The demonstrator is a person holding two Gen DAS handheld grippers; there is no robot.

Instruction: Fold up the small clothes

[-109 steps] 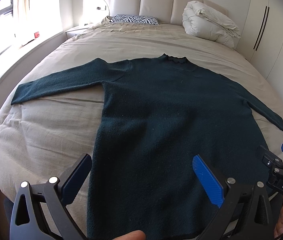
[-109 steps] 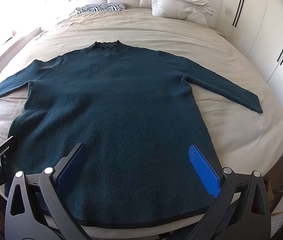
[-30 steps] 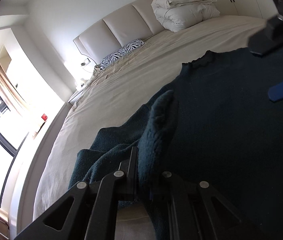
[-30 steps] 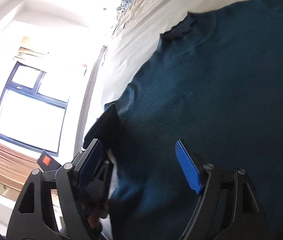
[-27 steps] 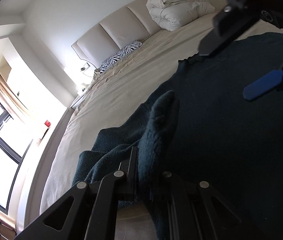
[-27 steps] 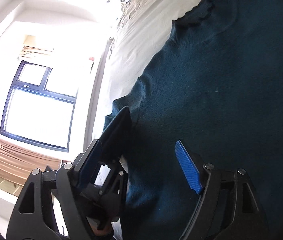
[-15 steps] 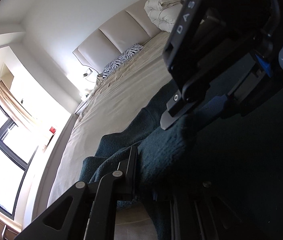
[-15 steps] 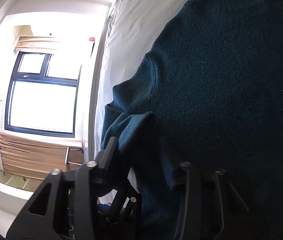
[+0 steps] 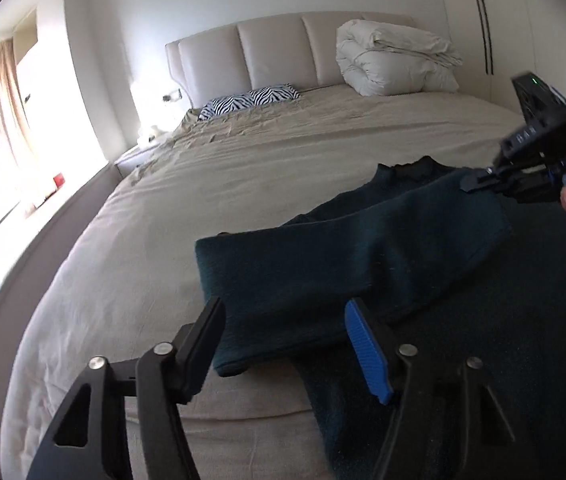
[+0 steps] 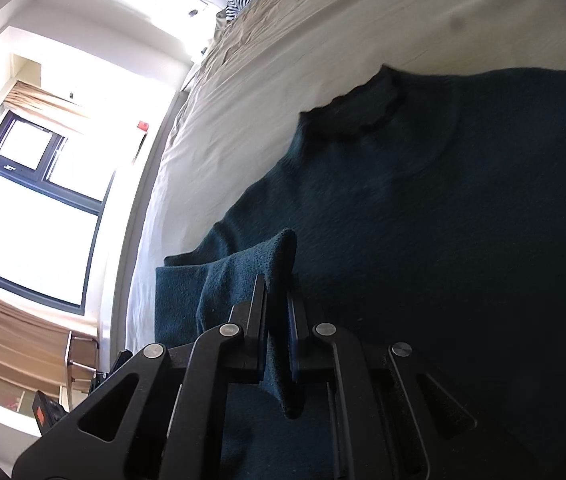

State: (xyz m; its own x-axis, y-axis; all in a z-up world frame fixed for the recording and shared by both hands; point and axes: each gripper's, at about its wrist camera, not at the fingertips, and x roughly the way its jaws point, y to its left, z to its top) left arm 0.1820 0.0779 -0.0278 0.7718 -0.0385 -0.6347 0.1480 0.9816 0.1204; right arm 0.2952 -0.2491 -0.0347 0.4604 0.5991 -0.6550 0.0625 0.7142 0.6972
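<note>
A dark teal sweater (image 9: 503, 320) lies on the beige bed (image 9: 243, 168). Its left sleeve (image 9: 335, 256) is folded across the body. My left gripper (image 9: 287, 344) is open and empty, just in front of the sleeve's fold. My right gripper (image 9: 479, 182) shows at the right of the left wrist view, shut on the sleeve's cuff end above the chest. In the right wrist view the right gripper (image 10: 277, 320) pinches the sleeve cuff (image 10: 267, 264), with the sweater's collar (image 10: 355, 112) beyond it.
A zebra pillow (image 9: 251, 100) and a rolled white duvet (image 9: 395, 60) lie at the padded headboard (image 9: 275, 52). A window (image 10: 27, 216) and a nightstand (image 9: 135, 156) are on the left. White wardrobes (image 9: 503, 40) stand on the right.
The sleeve passed from my left gripper to my right. The left gripper opened and drew back. The right gripper shut on the cuff and carried it across the sweater's body.
</note>
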